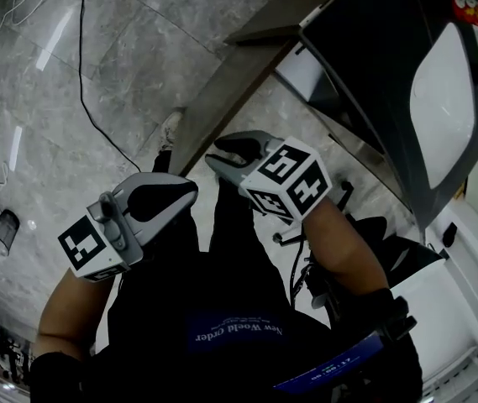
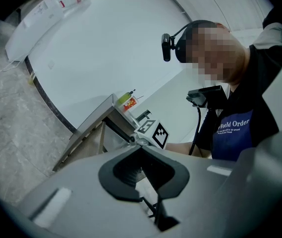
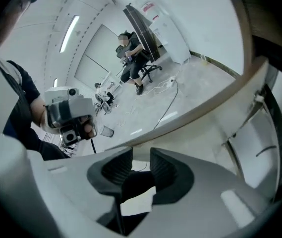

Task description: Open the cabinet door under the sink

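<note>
I stand before the sink unit, whose dark top [image 1: 373,49] and white basin [image 1: 443,99] show at the upper right of the head view. In the right gripper view its pale counter edge [image 3: 205,108] arcs across, with the cabinet front [image 3: 252,143] below at the right. My right gripper [image 1: 224,155] is held out toward the counter edge, jaws a little apart with nothing between them. My left gripper [image 1: 167,198] hangs beside it at the left over the floor, pads together and empty. Neither touches the cabinet.
A long steel bench [image 1: 239,74] runs to the left of the unit, with a bottle [image 2: 127,100] on it. A black cable [image 1: 87,82] and a mesh bin [image 1: 3,229] lie on the marble floor. A wheeled base [image 1: 331,250] stands at my right. Far off, a person sits on a chair [image 3: 131,53].
</note>
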`<action>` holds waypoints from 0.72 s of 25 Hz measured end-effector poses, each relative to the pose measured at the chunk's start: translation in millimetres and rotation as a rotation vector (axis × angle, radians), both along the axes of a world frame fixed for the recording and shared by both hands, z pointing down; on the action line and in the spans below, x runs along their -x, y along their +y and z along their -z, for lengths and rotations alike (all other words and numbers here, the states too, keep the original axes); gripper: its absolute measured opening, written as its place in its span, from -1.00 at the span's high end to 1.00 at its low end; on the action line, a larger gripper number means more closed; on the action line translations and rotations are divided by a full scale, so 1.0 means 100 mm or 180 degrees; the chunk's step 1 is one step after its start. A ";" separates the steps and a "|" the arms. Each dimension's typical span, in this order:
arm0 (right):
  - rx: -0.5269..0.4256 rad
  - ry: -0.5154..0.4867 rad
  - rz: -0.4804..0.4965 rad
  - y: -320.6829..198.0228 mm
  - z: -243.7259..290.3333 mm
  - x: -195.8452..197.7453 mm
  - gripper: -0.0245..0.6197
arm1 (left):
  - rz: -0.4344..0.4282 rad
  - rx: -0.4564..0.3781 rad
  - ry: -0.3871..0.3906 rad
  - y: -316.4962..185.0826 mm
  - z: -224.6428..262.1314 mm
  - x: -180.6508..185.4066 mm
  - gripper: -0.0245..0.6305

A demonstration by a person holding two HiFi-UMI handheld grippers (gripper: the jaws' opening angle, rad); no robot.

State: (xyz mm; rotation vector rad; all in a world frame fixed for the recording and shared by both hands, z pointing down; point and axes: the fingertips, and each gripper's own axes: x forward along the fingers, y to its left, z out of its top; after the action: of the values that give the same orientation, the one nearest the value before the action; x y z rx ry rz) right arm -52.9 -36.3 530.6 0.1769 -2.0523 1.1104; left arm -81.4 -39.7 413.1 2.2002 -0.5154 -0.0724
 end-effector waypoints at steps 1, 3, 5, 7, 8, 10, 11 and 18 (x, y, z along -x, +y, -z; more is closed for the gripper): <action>-0.0074 -0.0038 0.0027 -0.09 0.00 0.14 0.58 | 0.0017 -0.0003 0.0006 0.00 0.01 0.03 0.92; -0.0156 -0.0007 0.0168 -0.23 -0.03 0.34 0.58 | 0.0062 -0.0013 0.0036 -0.02 0.04 0.11 0.92; -0.0152 0.0196 0.0492 -0.20 -0.18 0.38 0.61 | 0.0096 -0.0024 0.0057 -0.04 0.06 0.18 0.92; -0.0104 0.0277 0.0543 -0.14 -0.32 0.35 0.63 | 0.0127 -0.0025 0.0066 -0.04 0.05 0.24 0.92; -0.0060 0.0279 0.0478 -0.14 -0.34 0.35 0.63 | 0.0141 -0.0019 0.0069 -0.04 0.05 0.27 0.92; -0.0032 0.0304 0.0373 -0.16 -0.35 0.37 0.63 | 0.0159 -0.0006 0.0077 -0.04 0.04 0.32 0.92; -0.0043 0.0326 0.0361 -0.17 -0.35 0.38 0.63 | 0.0159 -0.0004 0.0081 -0.04 0.03 0.34 0.92; -0.0095 0.0359 0.0386 -0.11 -0.35 0.33 0.63 | 0.0121 -0.0031 0.0044 -0.05 0.11 0.37 0.92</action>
State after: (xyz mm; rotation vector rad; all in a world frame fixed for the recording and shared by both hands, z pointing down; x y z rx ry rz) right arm -85.6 -47.1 565.9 0.1252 -1.9534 0.9743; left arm -118.6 -44.4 402.1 2.1982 -0.5501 -0.1107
